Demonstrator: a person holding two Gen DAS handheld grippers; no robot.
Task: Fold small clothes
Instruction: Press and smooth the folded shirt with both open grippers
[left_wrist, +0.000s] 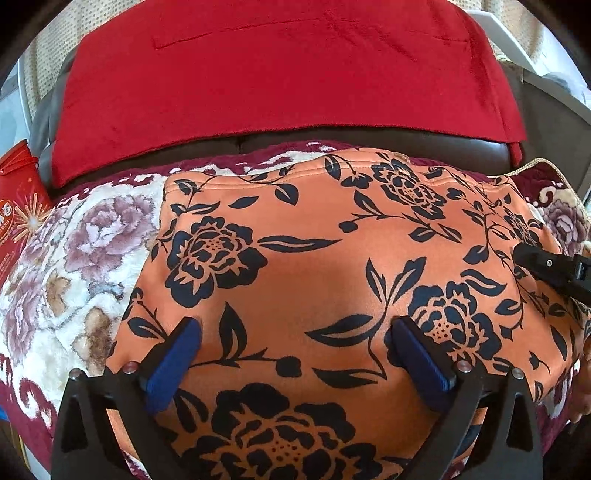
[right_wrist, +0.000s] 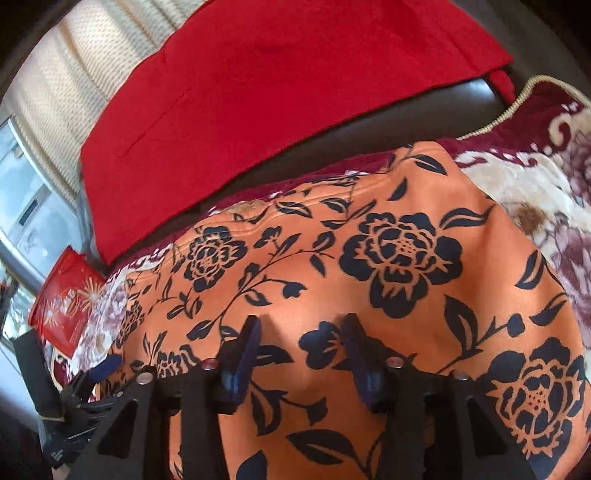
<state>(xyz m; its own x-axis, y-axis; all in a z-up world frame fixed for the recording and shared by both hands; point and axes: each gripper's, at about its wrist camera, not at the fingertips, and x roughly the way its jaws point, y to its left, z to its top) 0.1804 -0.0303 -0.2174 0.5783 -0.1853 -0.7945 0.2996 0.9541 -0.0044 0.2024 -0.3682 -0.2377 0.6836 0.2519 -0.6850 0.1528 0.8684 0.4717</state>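
An orange garment with a black flower print lies spread flat on a plush floral blanket. My left gripper hovers over the garment's near part, its blue-padded jaws wide open with only flat cloth beneath them. One of the right gripper's fingers pokes in over the garment's right edge. In the right wrist view my right gripper stands open above the same garment, gripping nothing. At the lower left of that view one of the left gripper's fingers shows its blue pad.
A red cloth drapes over the dark leather sofa back behind the garment. A red printed box stands at the blanket's left end. Cream curtains and a window lie beyond.
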